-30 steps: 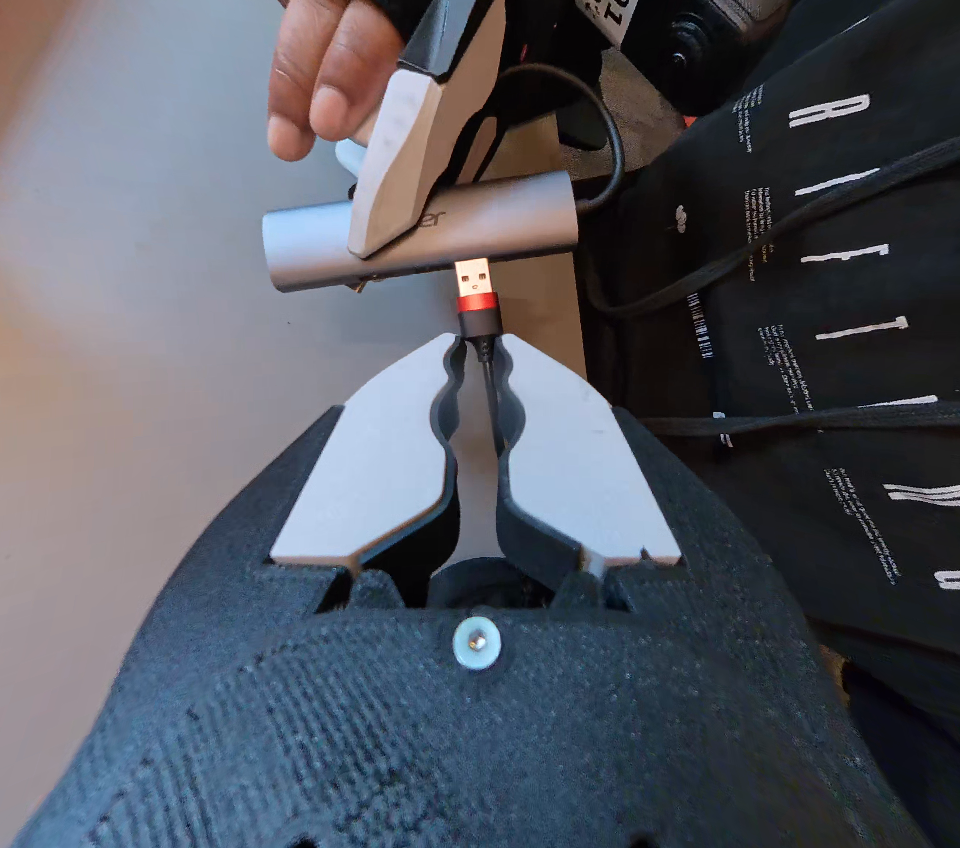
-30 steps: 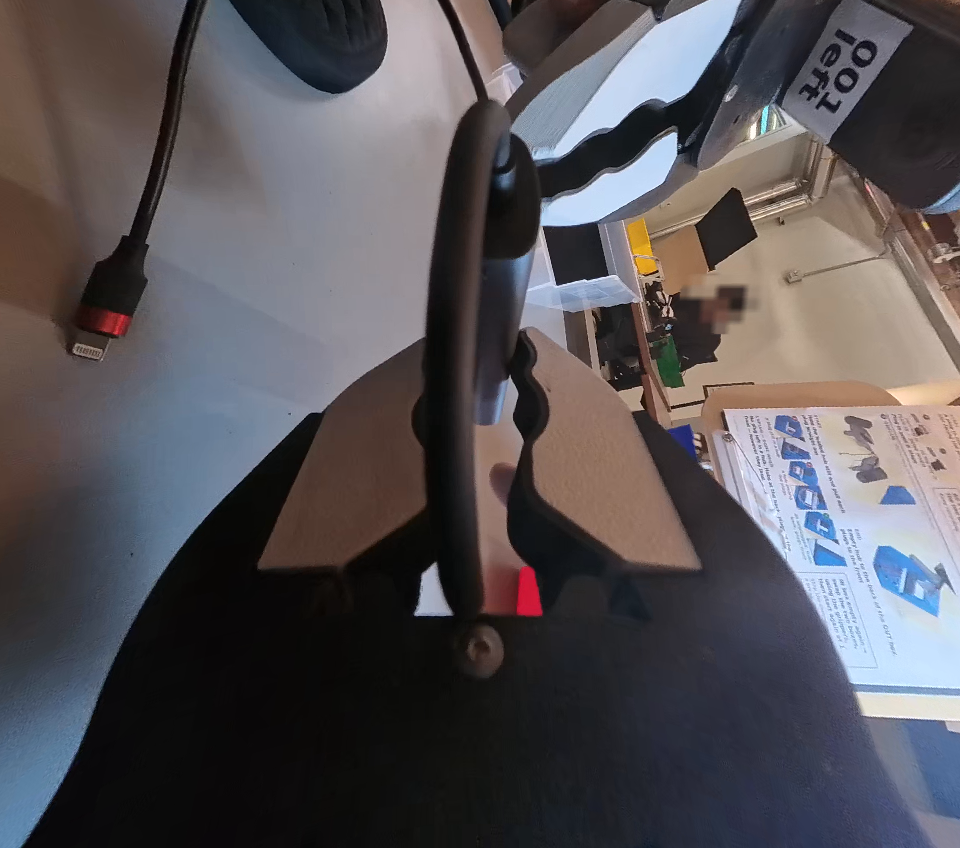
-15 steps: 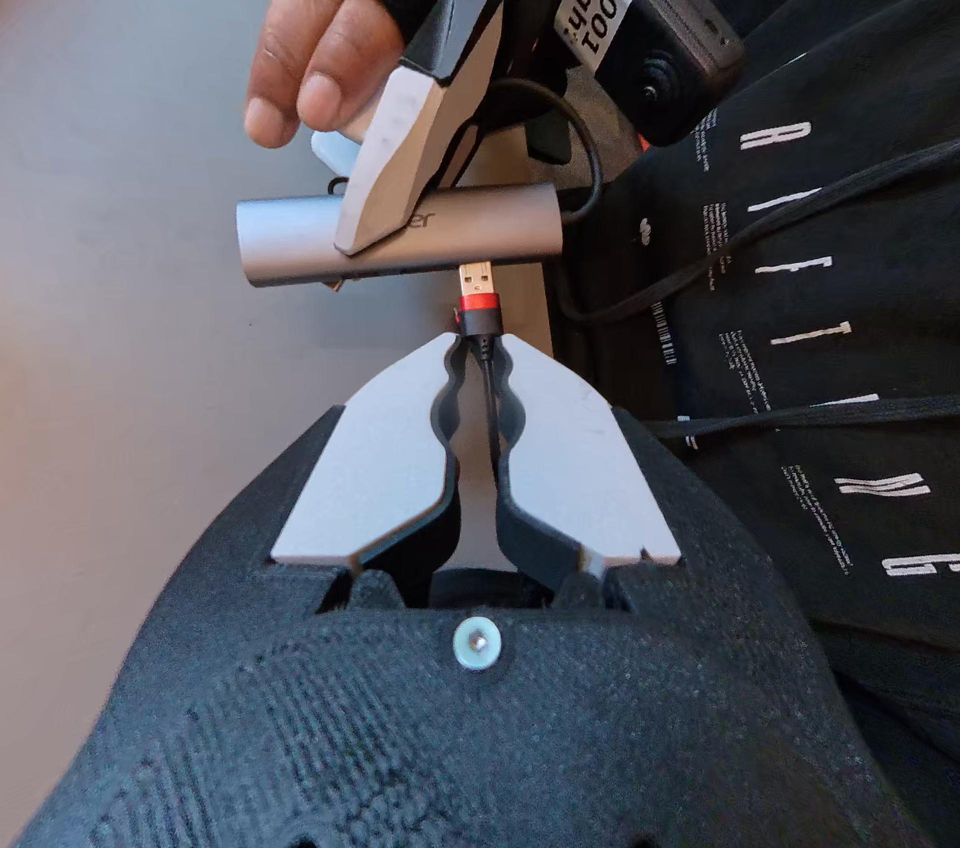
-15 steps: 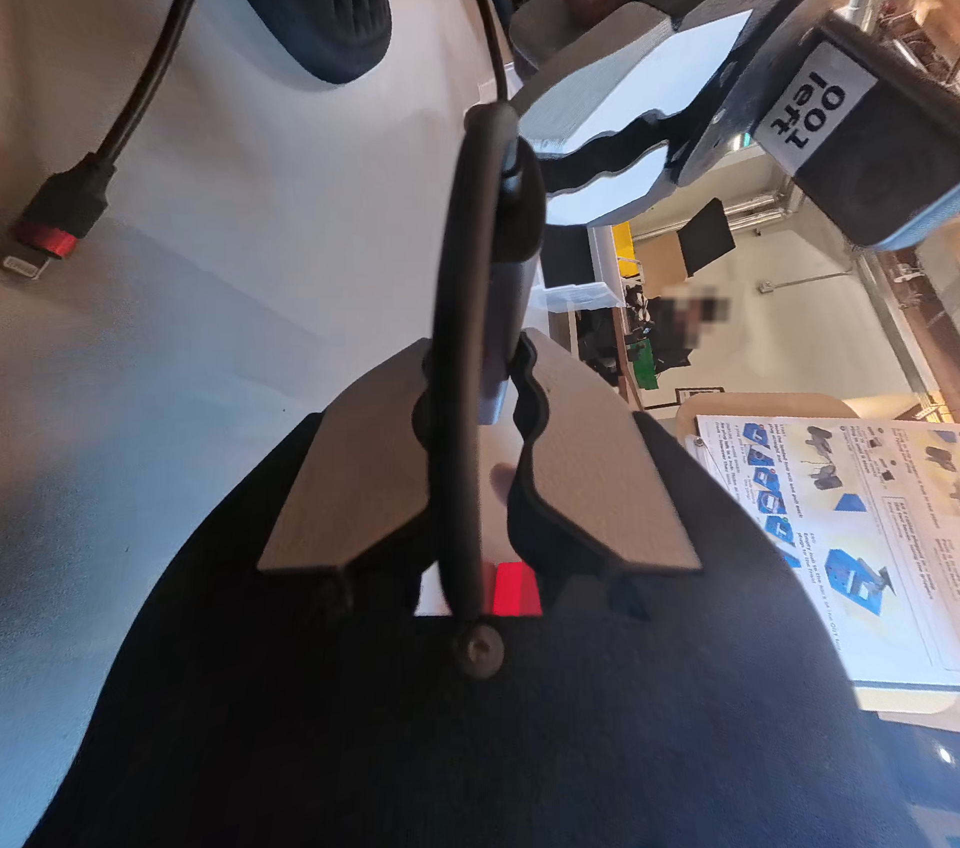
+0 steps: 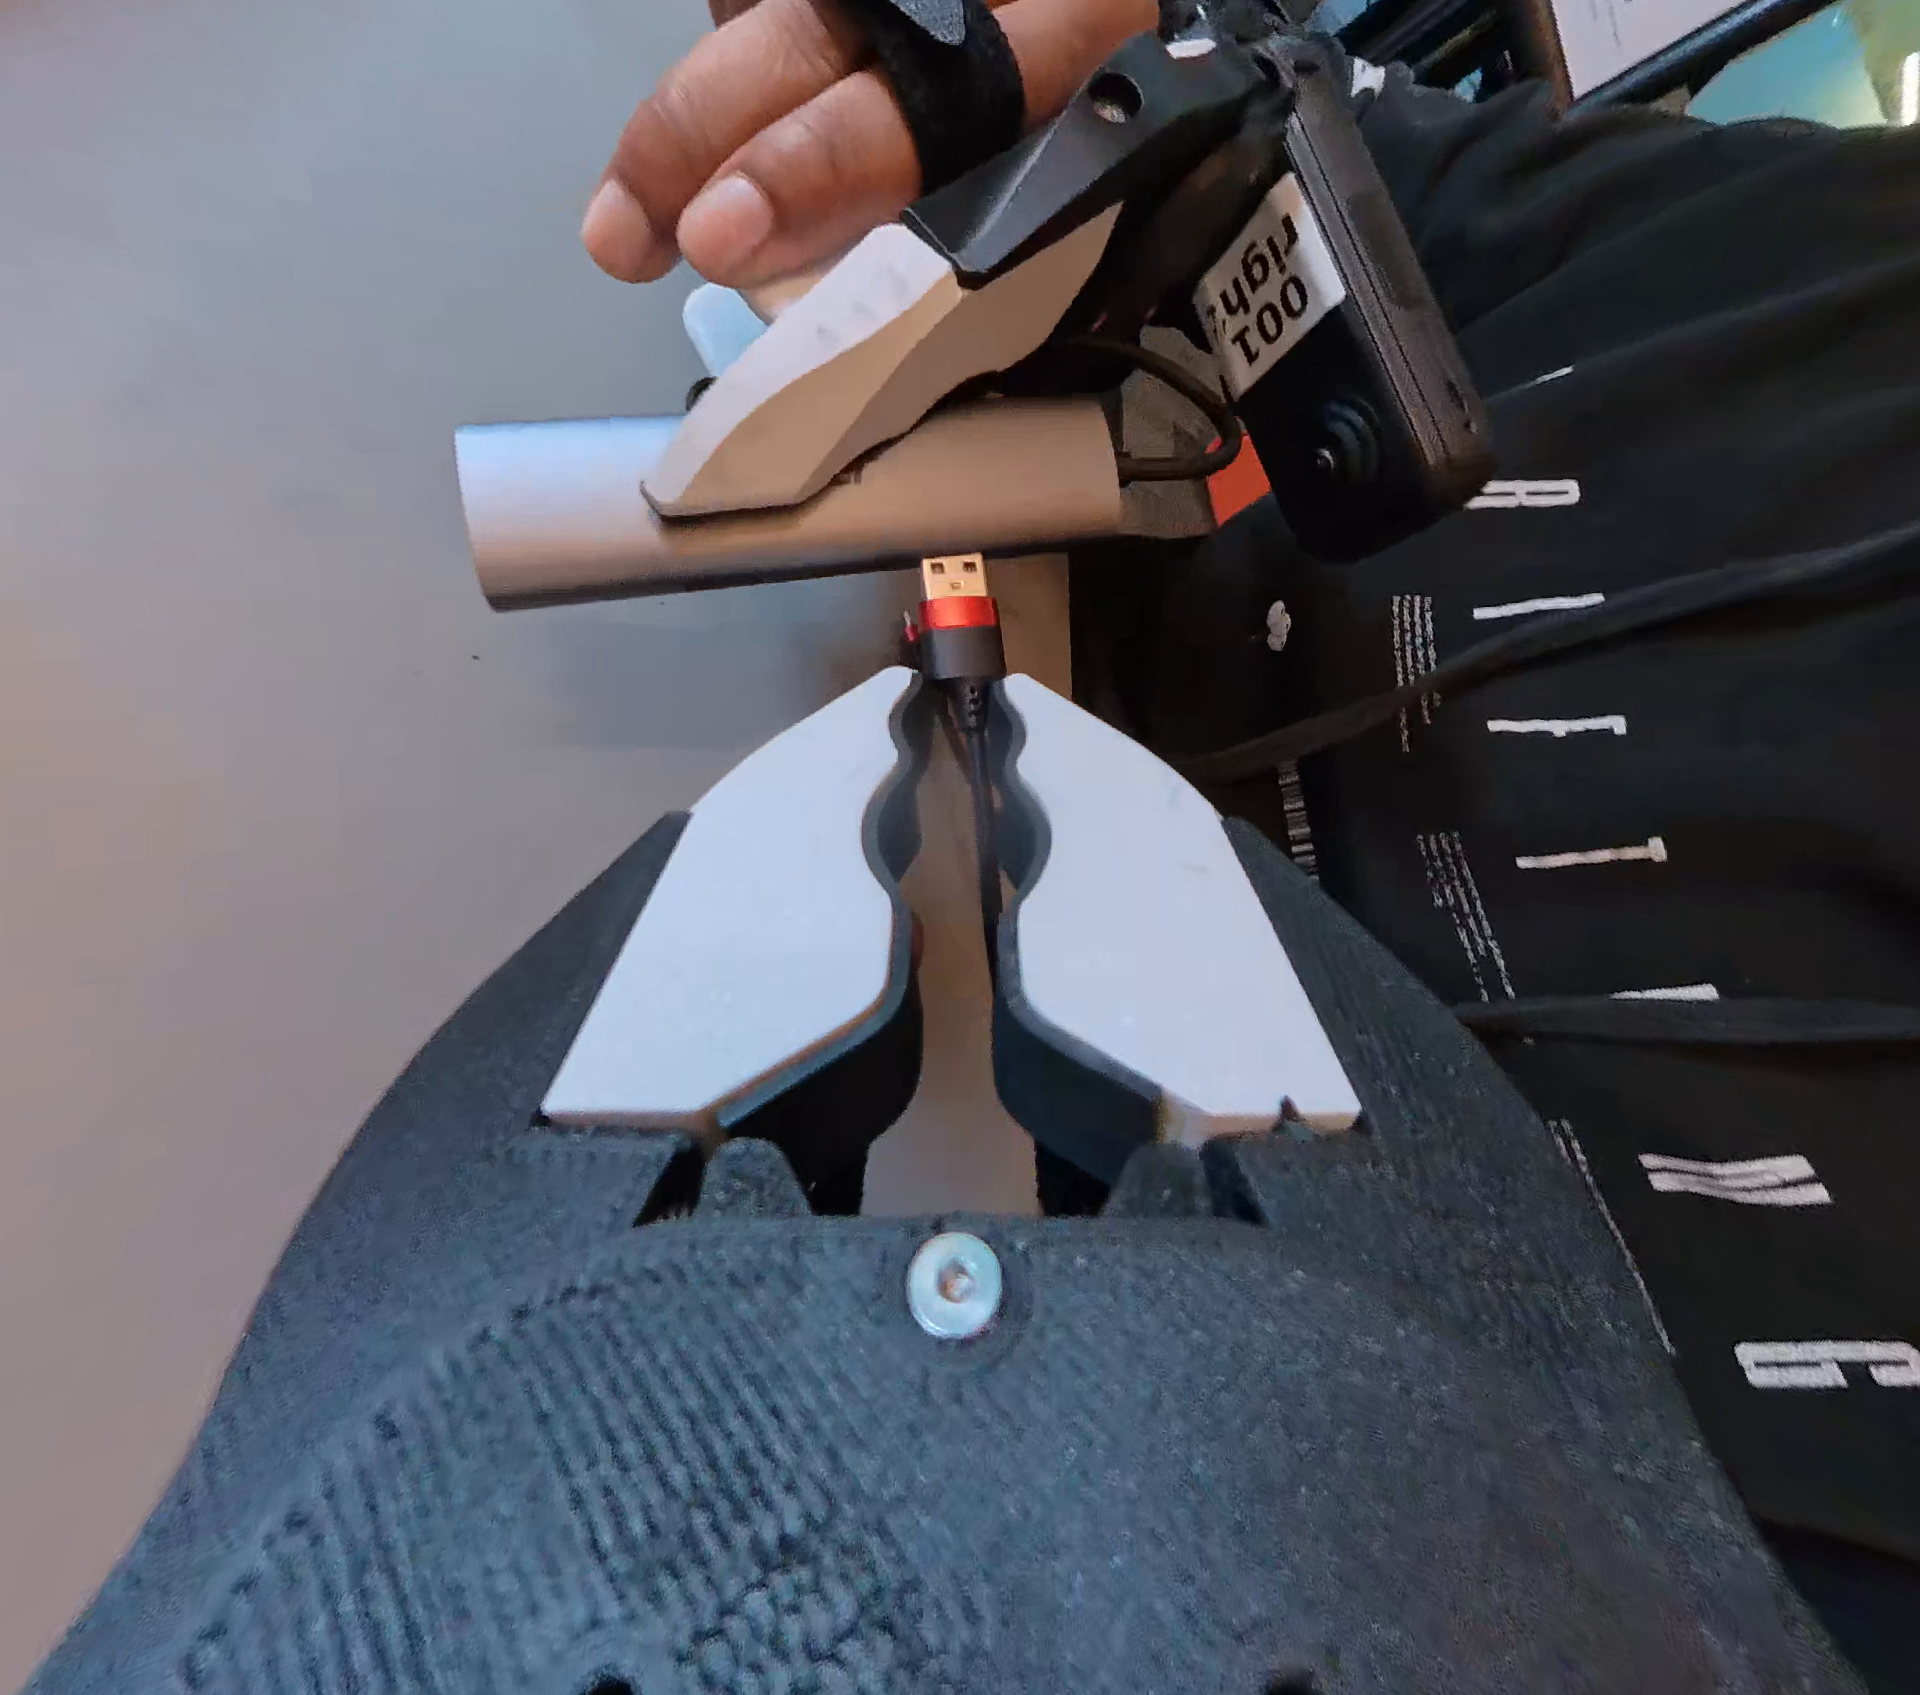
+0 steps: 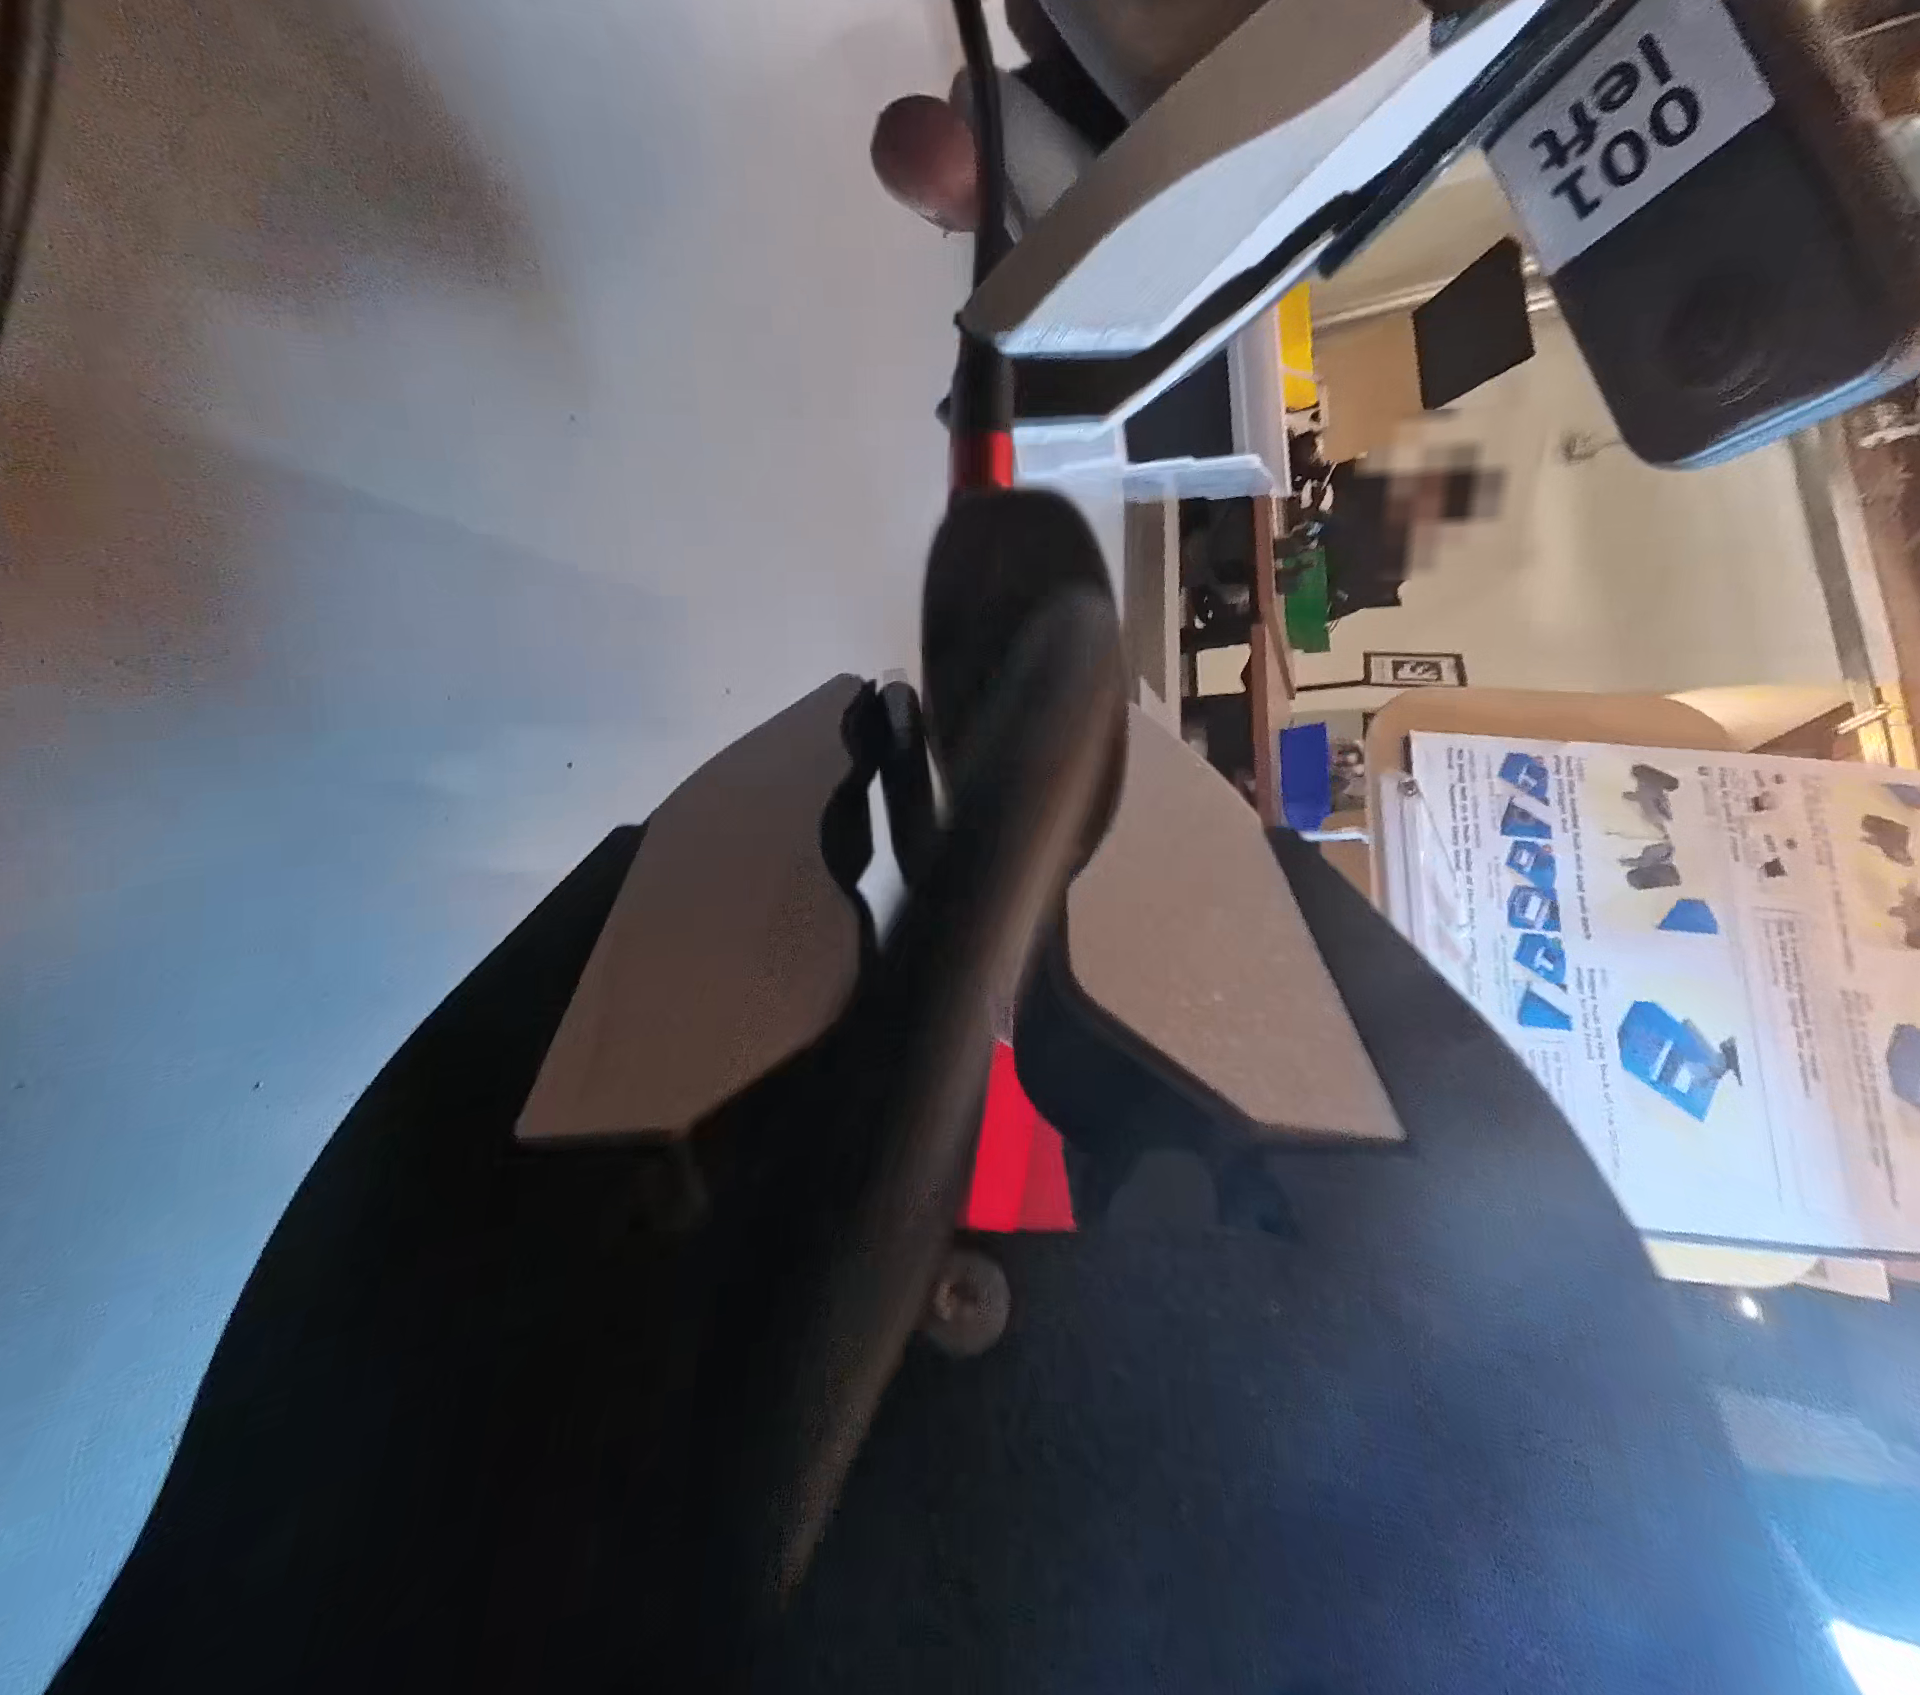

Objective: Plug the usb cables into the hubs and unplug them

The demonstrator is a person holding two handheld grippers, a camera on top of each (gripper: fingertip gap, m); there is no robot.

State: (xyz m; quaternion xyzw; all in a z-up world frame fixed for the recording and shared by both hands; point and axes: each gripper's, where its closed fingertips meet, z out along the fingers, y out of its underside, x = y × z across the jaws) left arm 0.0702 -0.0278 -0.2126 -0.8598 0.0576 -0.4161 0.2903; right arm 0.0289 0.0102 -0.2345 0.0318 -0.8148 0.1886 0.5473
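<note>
USB plug (image 5: 954,615) is sitting at the hub's (image 5: 790,521) lower edge, metal tip showing, seemingly only partly seated. Left gripper (image 5: 961,689) fingers are pinching the cable just behind the plug, keeping it straight for the port. Right gripper (image 5: 727,492) fingers are clamping the hub above the tabletop (image 5: 260,398), bracing it against the push.

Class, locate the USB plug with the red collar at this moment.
In the left wrist view, the USB plug sits centre frame, pinched at the left tool's tips, its metal end against the grey hub.
</note>
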